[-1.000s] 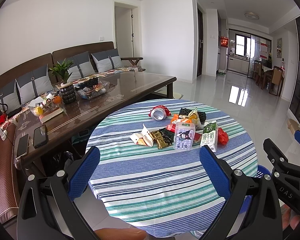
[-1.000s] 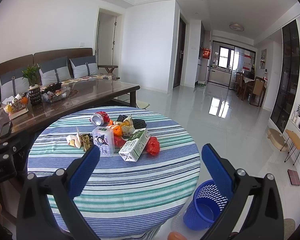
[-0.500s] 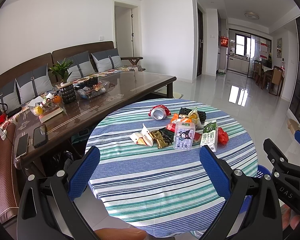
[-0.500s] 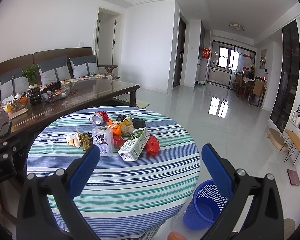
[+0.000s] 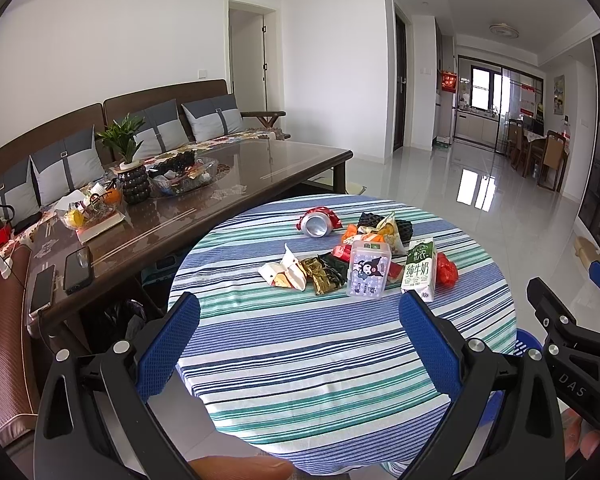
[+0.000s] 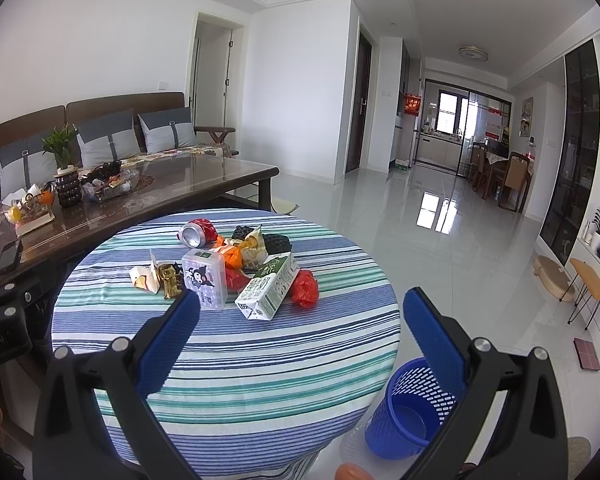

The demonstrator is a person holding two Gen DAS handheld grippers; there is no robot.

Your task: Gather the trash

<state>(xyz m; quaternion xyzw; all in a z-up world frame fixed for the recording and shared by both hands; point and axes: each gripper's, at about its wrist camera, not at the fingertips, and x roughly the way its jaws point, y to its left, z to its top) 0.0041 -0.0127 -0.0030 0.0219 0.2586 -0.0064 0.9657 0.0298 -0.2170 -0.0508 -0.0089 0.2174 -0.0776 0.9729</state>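
Observation:
A heap of trash lies on the round striped table (image 5: 300, 360) (image 6: 260, 360): a crushed red can (image 5: 317, 224) (image 6: 196, 233), a green milk carton (image 5: 419, 269) (image 6: 269, 286), a clear plastic box with a cartoon print (image 5: 369, 274) (image 6: 204, 279), a red bag (image 5: 447, 272) (image 6: 305, 286), a white wrapper (image 5: 286, 273) (image 6: 144, 278), and gold and orange wrappers. My left gripper (image 5: 300, 312) is open near the table's front edge, short of the heap. My right gripper (image 6: 300, 312) is open too, with nothing held. A blue mesh bin (image 6: 414, 410) stands on the floor, right of the table.
A dark glass-topped coffee table (image 5: 228, 192) with a plant, fruit, snacks and phones stands left of the round table, a sofa (image 5: 100, 128) behind it. Shiny tiled floor (image 6: 460, 240) stretches right toward a dining area. Small stools (image 6: 556, 280) line the right wall.

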